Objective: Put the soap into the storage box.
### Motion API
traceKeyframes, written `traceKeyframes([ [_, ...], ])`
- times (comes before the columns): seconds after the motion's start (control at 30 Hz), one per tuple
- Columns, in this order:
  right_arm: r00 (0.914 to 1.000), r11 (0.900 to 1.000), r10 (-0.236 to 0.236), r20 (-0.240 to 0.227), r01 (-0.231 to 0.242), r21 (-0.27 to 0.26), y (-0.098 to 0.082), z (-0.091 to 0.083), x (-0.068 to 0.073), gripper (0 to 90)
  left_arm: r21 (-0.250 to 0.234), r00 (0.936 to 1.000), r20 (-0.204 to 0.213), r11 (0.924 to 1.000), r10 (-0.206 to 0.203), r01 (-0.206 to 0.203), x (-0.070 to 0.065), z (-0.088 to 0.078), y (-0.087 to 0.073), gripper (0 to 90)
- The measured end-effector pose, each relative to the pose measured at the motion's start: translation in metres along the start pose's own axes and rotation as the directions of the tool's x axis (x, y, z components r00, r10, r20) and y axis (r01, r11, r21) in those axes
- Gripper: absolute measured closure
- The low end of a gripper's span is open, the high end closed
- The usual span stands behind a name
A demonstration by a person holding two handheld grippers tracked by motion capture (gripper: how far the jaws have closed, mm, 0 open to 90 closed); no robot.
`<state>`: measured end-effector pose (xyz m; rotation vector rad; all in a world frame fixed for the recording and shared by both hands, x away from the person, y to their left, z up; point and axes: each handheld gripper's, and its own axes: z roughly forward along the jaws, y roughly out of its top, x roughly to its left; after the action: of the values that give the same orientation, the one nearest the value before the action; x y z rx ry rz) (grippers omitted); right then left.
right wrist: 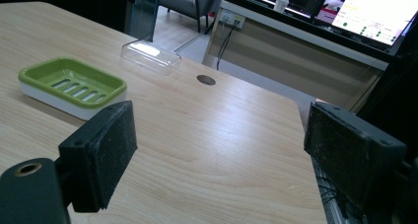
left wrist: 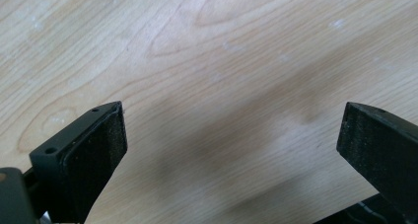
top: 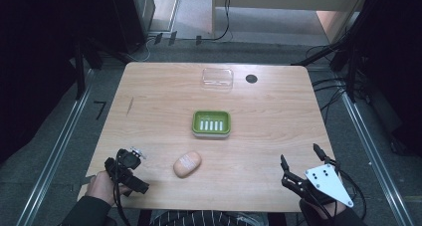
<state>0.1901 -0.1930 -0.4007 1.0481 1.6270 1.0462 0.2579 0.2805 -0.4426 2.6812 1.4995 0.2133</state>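
A green soap dish (top: pixel 211 123) with a white base sits at the table's middle, and it also lies at the left of the right gripper view (right wrist: pixel 71 83). A peach-coloured bar of soap (top: pixel 187 164) lies on the wood nearer the front, to the left of centre. A clear plastic lid (top: pixel 217 78) rests near the far edge (right wrist: pixel 150 54). My left gripper (top: pixel 128 170) is at the front left, left of the soap, pointing down at bare wood with its jaws open and empty (left wrist: pixel 231 123). My right gripper (top: pixel 300 155) is at the front right, also open and empty (right wrist: pixel 222 123).
A small black round cap (top: pixel 251 78) is set in the wooden table (top: pixel 149 96) beside the clear lid (right wrist: pixel 205 79). Beyond the far edge are cables, a desk and lit screens (right wrist: pixel 374 12). Dark stands flank both sides of the table.
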Motion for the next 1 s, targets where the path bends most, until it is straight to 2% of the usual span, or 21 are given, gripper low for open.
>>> traceKeyframes([
  [0.03, 1.0, 1.0, 0.0, -0.001, 0.0, 0.003, 0.0, 0.0, 0.001, 13.4, -0.009, 0.9999, 0.011, 0.9999, -0.005, 0.005, -0.001, 0.0, 0.001, 0.0],
  [0.13, 1.0, 1.0, -0.002, -0.004, 0.002, 0.003, 0.001, 0.0, 0.002, 13.4, -0.016, 0.9999, 0.01, 0.9999, -0.004, 0.004, -0.003, -0.001, 0.003, 0.0],
  [0.23, 0.9999, 1.0, -0.011, -0.003, 0.011, 0.003, 0.001, 0.0, 0.003, 13.4, -0.031, 0.9999, 0.004, 0.9994, 0.015, -0.015, -0.007, -0.002, 0.008, 0.0],
  [0.6, 1.0, 1.0, -0.005, -0.001, 0.005, 0.007, 0.001, 0.0, 0.001, 13.4, -0.054, 0.9993, 0.019, 0.998, 0.032, -0.031, -0.02, -0.003, 0.024, 0.0],
  [0.63, 1.0, 1.0, -0.005, 0.001, 0.005, 0.004, 0.0, 0.0, 0.001, 13.4, -0.053, 0.9986, 0.021, 0.9975, 0.048, -0.047, -0.022, -0.003, 0.027, 0.0],
  [0.83, 1.0, 1.0, -0.009, 0.0, 0.009, 0.005, 0.001, 0.0, 0.001, 13.4, -0.065, 0.9966, 0.03, 0.9951, 0.076, -0.074, -0.03, -0.003, 0.039, 0.0],
  [1.0, 1.0, 1.0, -0.005, 0.003, 0.005, 0.004, 0.001, 0.0, 0.001, 13.4, -0.081, 0.9955, 0.038, 0.9932, 0.087, -0.084, -0.035, -0.004, 0.047, 0.0],
])
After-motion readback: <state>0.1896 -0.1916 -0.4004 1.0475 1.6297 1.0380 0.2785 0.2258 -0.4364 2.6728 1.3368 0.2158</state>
